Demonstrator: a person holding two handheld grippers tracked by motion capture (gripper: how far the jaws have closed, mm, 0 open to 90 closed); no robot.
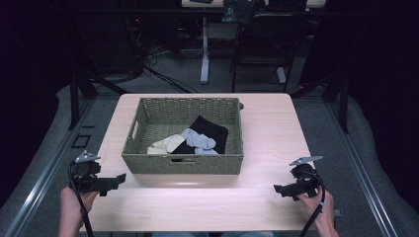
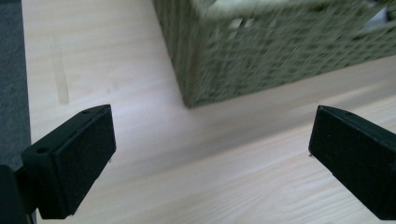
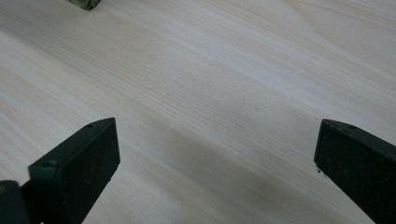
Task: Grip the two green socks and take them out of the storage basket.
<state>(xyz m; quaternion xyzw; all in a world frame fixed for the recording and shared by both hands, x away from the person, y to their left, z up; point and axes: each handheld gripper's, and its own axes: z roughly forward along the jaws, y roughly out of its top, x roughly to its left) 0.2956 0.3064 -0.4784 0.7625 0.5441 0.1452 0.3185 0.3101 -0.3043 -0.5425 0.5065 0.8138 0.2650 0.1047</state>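
A green woven basket (image 1: 148,112) stands in the middle of the pale wooden table (image 1: 269,133). Inside lie a black cloth (image 1: 212,129), a grey sock (image 1: 198,138) and a cream sock (image 1: 167,144). My left gripper (image 1: 118,180) hovers low near the table's front left, just off the basket's near left corner (image 2: 196,93), jaws wide apart and empty. At the front right, my right gripper (image 1: 277,188) is open over bare wood (image 3: 210,93), nothing between its jaws. A hand holds each gripper from below.
The basket's corner (image 3: 86,3) peeks in at the top of the right gripper view. Grey floor (image 2: 11,70) lies past the table's left edge. Behind the table stand desk legs (image 1: 204,54), cables and dark stands. Bare tabletop stretches along the front.
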